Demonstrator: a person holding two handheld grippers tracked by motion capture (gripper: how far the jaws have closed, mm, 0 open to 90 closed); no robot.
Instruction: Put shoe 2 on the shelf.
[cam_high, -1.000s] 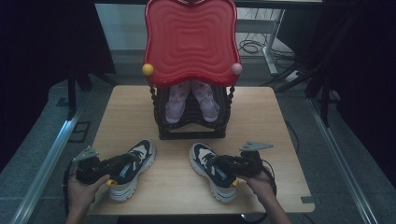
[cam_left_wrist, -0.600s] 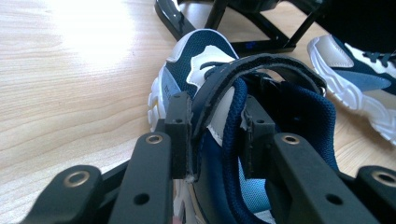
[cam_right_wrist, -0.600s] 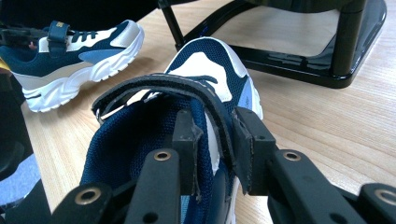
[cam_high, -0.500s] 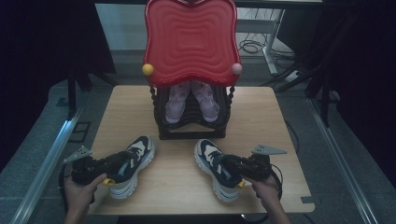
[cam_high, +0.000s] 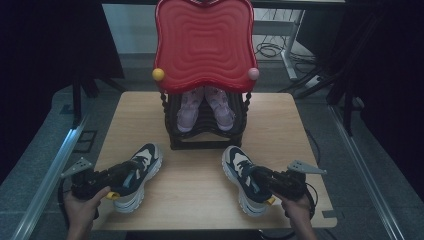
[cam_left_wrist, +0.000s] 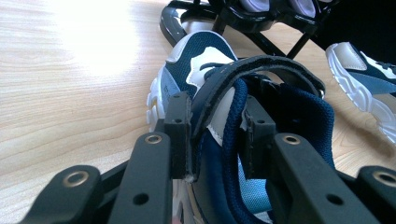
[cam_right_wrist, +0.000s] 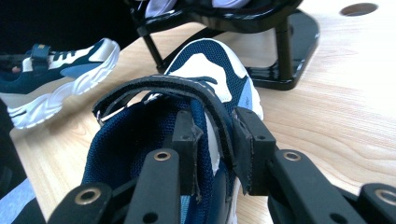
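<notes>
Left shoe (cam_high: 136, 175) is held at the surface's (cam_high: 200, 197) 7 o'clock, toe twd 1; right shoe (cam_high: 246, 178) at 5, toe twd 11. Left tongs (cam_left_wrist: 212, 133) and right tongs (cam_right_wrist: 215, 149) are each clamped on a collar. No writing legible.

Both grippers black: left gripper (cam_high: 119, 176) & right gripper (cam_high: 258, 180) each w/ grey three-cornered plate on top, black cable trailing behind. Jaws: flat black bars w/ round brass-rimmed holes, blocky pads (cam_left_wrist: 179, 133) w/ worn, frayed edges. Hands bare, no sleeves seen.
</notes>
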